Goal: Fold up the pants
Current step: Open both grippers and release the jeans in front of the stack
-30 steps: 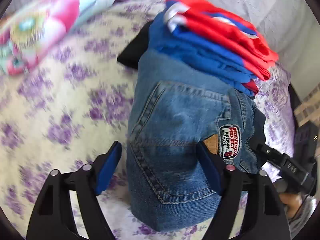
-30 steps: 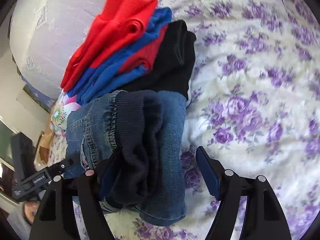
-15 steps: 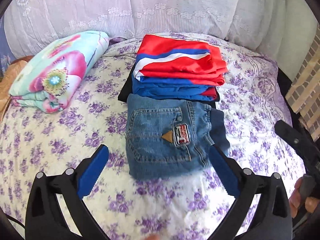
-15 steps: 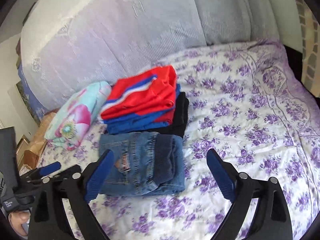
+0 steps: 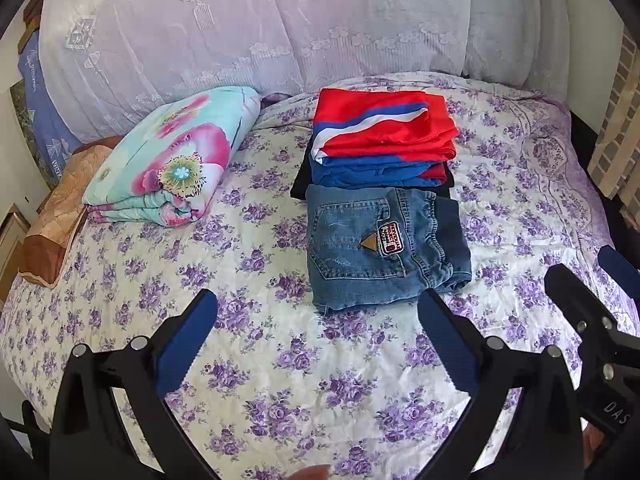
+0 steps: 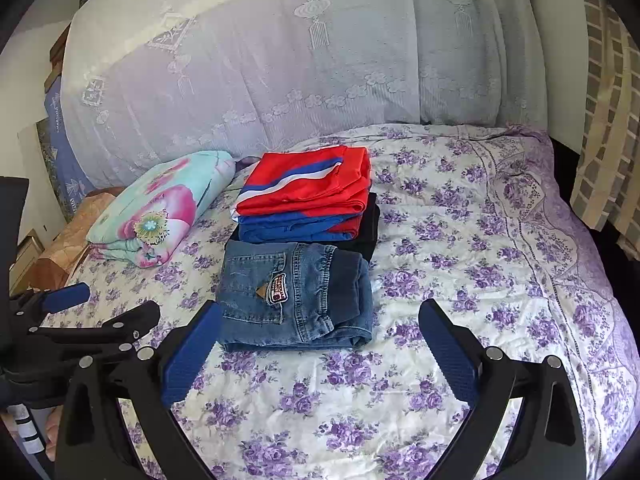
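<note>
With the fingers of the left gripper [image 5: 316, 344] and the right gripper [image 6: 320, 344] spread wide and holding nothing, the folded jeans [image 5: 384, 248] on the bed [image 5: 260, 360], touching the far stack of folded clothes [image 5: 380, 140], could be snagged and unfolded if approached carelessly.

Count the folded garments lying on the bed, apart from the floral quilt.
3 visible: folded jeans nearest; behind them a red and blue garment stacked on a black garment. More could be hidden inside that stack.
</note>
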Motion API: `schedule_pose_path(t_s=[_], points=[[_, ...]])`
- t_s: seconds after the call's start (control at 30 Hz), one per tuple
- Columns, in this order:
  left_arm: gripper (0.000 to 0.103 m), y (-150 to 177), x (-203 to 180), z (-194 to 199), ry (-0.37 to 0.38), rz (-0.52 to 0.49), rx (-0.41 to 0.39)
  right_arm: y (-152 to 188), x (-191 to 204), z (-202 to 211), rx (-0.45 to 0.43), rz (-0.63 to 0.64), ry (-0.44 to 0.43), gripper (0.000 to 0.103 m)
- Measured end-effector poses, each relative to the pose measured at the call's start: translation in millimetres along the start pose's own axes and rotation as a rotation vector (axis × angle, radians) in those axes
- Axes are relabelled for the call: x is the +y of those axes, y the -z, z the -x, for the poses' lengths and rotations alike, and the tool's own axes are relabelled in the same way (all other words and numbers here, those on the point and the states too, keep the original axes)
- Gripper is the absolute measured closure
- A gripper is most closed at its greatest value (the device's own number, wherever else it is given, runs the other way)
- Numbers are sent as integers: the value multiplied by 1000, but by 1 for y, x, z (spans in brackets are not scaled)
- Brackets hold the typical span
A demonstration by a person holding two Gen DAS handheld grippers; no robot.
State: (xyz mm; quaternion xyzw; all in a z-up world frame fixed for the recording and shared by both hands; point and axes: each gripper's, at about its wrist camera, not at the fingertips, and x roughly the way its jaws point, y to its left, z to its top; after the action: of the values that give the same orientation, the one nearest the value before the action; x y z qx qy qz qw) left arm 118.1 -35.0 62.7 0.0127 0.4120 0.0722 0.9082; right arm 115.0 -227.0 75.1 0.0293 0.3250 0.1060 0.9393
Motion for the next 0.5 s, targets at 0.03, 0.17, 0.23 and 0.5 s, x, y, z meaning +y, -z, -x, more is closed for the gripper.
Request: schedule_pose_path(t_s=[0.03, 0.17, 0.23, 0.5], points=[[5, 0, 0, 3, 7, -1, -1, 0, 1, 2, -2, -2, -2, 4], [5, 0, 0, 6, 47, 11, 6, -3, 1, 9, -14, -9, 2, 4], [5, 0, -2, 7, 49, 6, 4, -4, 1, 11, -18, -8, 6, 4], [5, -1, -2, 4, 43, 19, 13, -9, 0, 7, -7, -15, -6, 4]])
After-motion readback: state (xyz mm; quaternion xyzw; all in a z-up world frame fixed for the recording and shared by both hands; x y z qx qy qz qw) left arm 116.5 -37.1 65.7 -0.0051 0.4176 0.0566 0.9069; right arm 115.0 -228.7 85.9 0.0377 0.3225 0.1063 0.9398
